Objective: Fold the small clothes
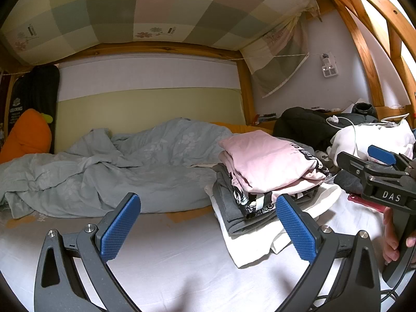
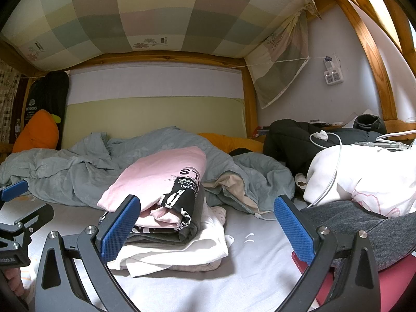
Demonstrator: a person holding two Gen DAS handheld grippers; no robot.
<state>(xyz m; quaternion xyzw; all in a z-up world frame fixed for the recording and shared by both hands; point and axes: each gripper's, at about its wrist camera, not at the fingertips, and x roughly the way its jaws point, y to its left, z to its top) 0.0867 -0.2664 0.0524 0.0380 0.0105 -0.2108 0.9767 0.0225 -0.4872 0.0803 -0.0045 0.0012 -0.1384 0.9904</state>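
Bed, white sheet, lower bunk. Far left: orange cushion against the wall. Next: grey-green quilt, rumpled, along the back of the bed. Left claw: jaws wide apart, holding nothing, hovering over bare sheet just left of the stack. Centre: stack of folded clothes, pink top uppermost, then a black-and-white printed piece, a grey piece, and white pieces at the bottom, all resting on the sheet. Right claw: jaws wide apart, empty, its left finger in front of the stack's near edge. Right: grey garment, unfolded, lying over something red; behind it a white garment heaped with a cable across it; black coat further back. Step in hand, by judgement: between items, one piece stacked and the next not yet taken. Next move likely calls for reaching right to the grey garment, gripping an edge, and spreading it flat on the free sheet.
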